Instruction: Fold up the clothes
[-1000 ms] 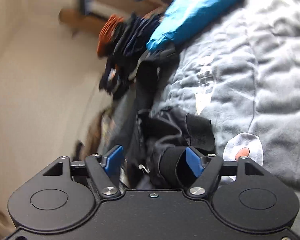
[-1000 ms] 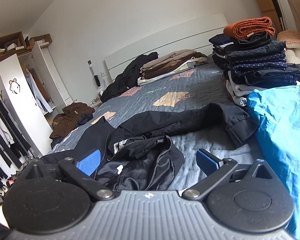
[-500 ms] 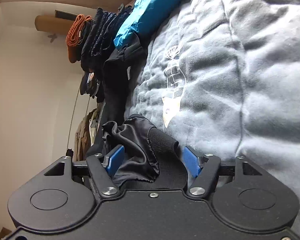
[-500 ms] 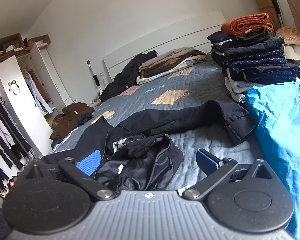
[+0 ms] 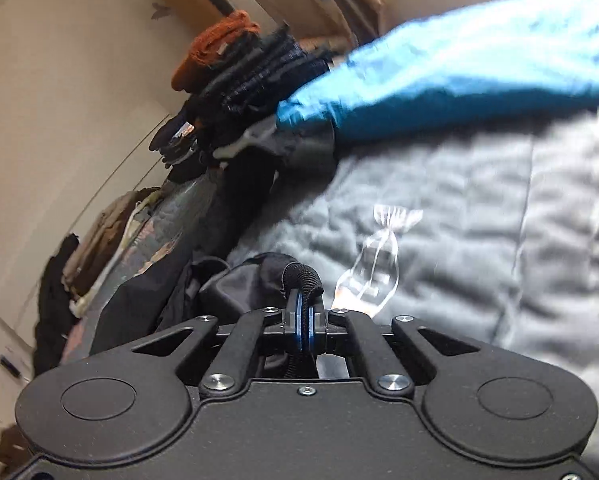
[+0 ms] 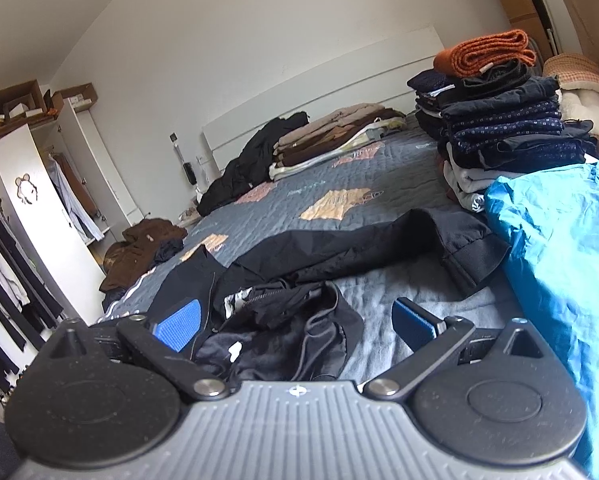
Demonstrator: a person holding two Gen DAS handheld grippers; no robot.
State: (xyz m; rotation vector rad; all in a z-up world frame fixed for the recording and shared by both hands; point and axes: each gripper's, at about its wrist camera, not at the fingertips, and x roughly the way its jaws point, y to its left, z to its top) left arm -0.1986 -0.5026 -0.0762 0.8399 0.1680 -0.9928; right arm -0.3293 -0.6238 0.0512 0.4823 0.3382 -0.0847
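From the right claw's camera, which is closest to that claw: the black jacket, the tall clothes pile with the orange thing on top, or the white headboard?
1. Black jacket, just ahead between the fingers.
2. Tall clothes pile, farther back, right side.
3. White headboard, against the far wall.

place: home bedroom
bed (image 6: 339,208): grey quilted cover, white headboard (image 6: 319,92)
clothes: folded stacks (image 6: 503,120) on bed, brown heap on floor (image 6: 139,248)
storage: white wardrobe (image 6: 31,208), garments on hanging rail (image 6: 3,280), boxes on top (image 6: 19,104)
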